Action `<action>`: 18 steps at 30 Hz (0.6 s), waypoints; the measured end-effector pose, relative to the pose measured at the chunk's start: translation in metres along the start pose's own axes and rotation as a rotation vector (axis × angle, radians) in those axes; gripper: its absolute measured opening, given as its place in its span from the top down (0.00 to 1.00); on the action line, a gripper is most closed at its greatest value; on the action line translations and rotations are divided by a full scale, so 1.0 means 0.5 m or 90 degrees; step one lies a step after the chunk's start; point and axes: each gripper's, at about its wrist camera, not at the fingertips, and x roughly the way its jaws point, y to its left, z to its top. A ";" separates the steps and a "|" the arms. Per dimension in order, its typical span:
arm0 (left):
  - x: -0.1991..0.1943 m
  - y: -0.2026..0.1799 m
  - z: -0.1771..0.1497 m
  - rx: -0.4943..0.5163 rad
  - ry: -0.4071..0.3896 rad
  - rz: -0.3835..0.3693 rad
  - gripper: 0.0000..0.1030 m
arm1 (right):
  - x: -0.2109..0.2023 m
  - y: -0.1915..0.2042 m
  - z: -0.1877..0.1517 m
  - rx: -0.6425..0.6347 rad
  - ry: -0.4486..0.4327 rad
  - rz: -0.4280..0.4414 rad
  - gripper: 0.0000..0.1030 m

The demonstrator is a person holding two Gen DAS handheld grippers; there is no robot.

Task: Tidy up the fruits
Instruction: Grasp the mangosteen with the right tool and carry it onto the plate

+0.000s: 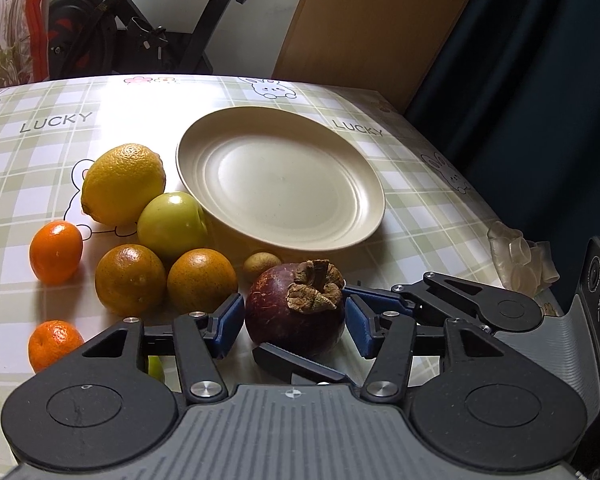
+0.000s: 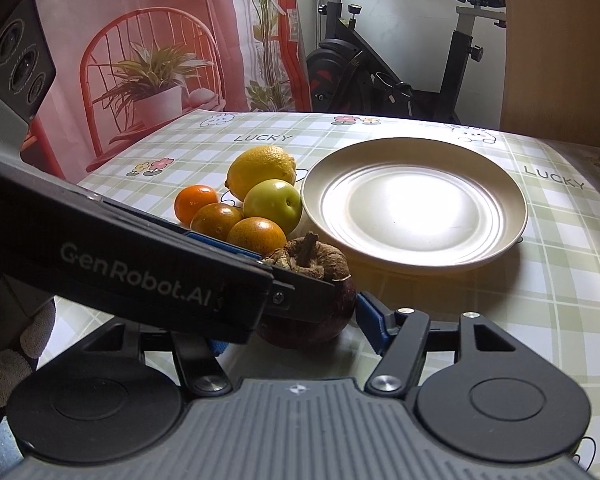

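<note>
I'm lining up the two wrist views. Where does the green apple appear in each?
Left wrist: green apple left of centre, touching the plate's left rim, just below the lemon.
Right wrist: green apple mid-frame, against the plate's left rim.
Shared landmark: the mangosteen nearest both cameras.

table: green-and-white checked cloth (image 2: 560,280) printed with rabbits, flowers and "LUCKY", glare at its middle | behind: black exercise bike (image 2: 380,68) against a pale wall | left: red-toned curtain (image 2: 140,40) printed with chair, lamp and potted plants | right: wooden panel (image 1: 364,28), then dark blue curtain (image 1: 540,100)
</note>
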 end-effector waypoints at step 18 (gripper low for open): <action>-0.047 -0.057 0.118 0.066 -0.082 -0.011 0.43 | -0.068 -0.037 0.120 -0.021 -0.080 -0.018 0.38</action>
